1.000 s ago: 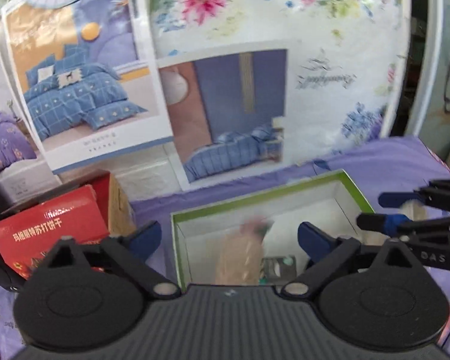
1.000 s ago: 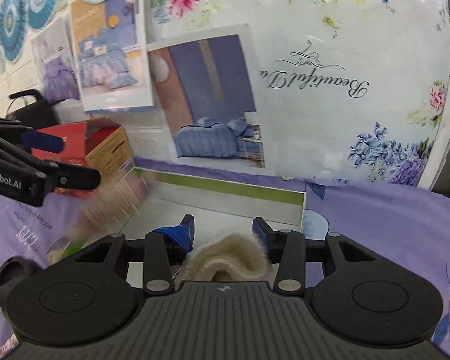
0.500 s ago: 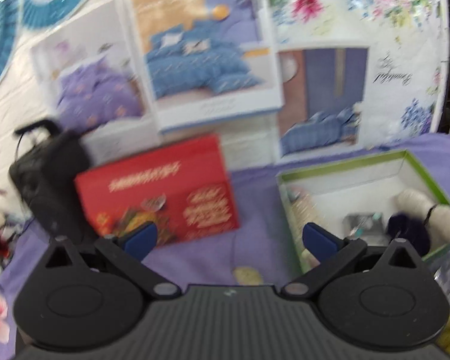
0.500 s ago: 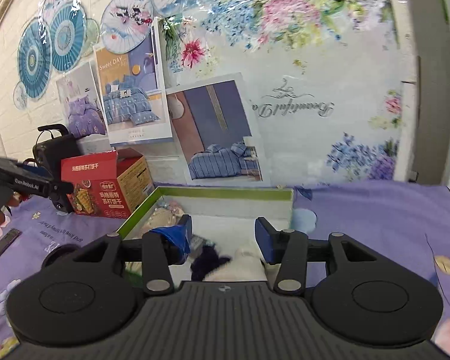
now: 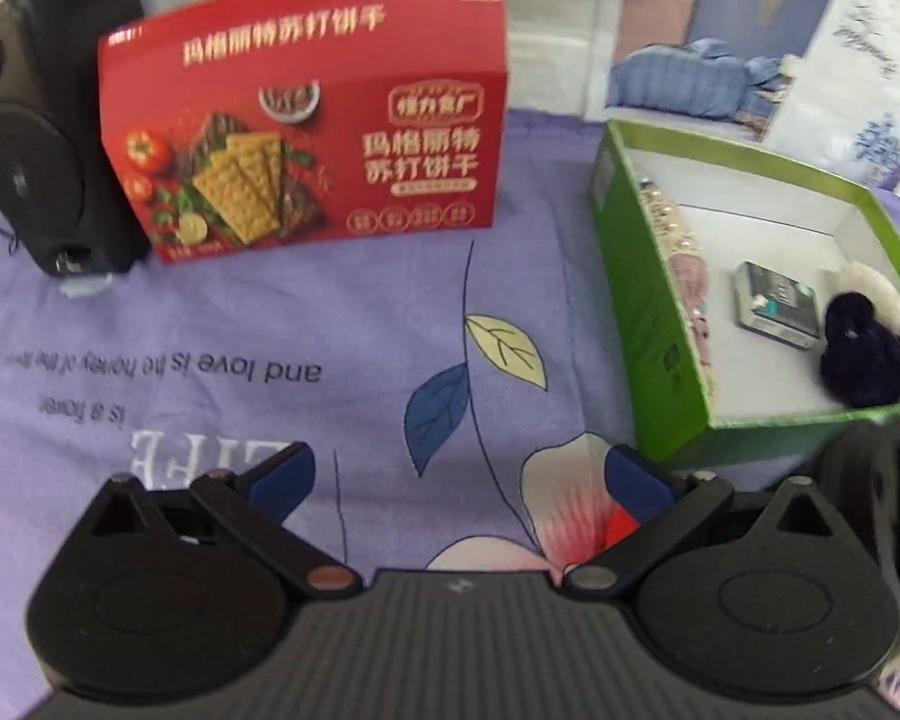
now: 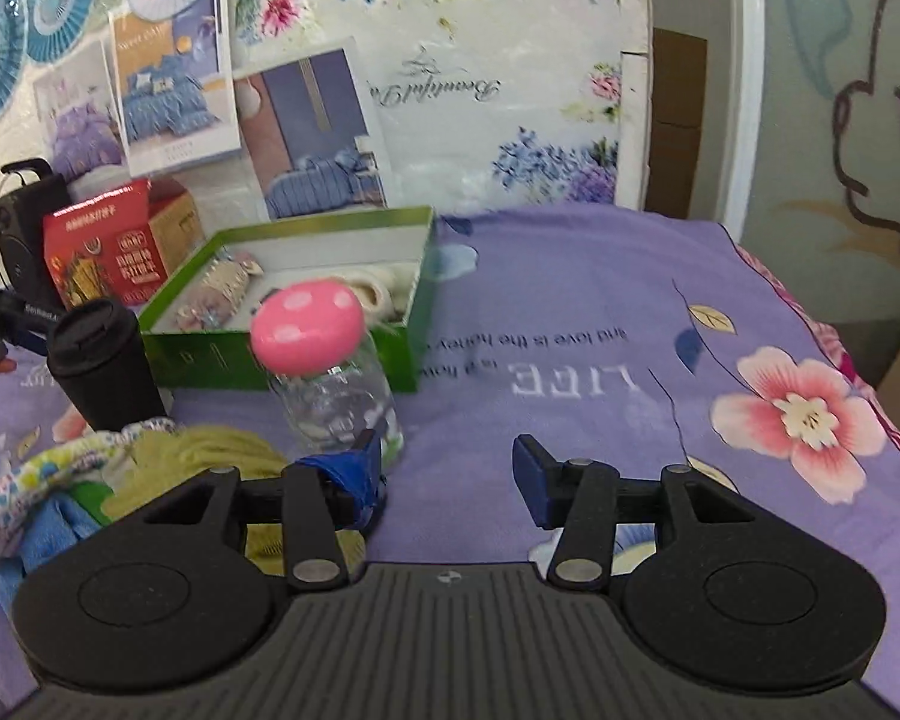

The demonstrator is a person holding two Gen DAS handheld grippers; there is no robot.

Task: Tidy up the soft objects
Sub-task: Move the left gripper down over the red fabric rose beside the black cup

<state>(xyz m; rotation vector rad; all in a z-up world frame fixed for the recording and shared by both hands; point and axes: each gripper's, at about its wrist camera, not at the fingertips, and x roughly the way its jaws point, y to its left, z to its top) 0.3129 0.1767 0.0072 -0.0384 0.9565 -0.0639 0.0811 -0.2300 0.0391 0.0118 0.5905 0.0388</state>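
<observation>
A green box (image 5: 648, 324) with a white inside stands on the purple sheet; it also shows in the right wrist view (image 6: 282, 354). In it lie a beige patterned soft piece (image 5: 687, 276), a small packet (image 5: 777, 303), and a cream fluffy toy with a dark navy pompom (image 5: 861, 354). My left gripper (image 5: 459, 480) is open and empty over the sheet, left of the box. My right gripper (image 6: 447, 468) is open and empty, back from the box. A yellow-green soft cloth (image 6: 204, 450) and floral and blue fabrics (image 6: 24, 480) lie at its left.
A red cracker box (image 5: 306, 114) and a black speaker (image 5: 36, 138) stand at the back left. A glass jar with a pink mushroom lid (image 6: 321, 372) and a black cup (image 6: 105, 360) stand in front of the green box. A poster wall is behind.
Both grippers dropped their soft items into the green box and pulled back. The left swung left and down toward the sheet; the right opened and drew away from the box.
</observation>
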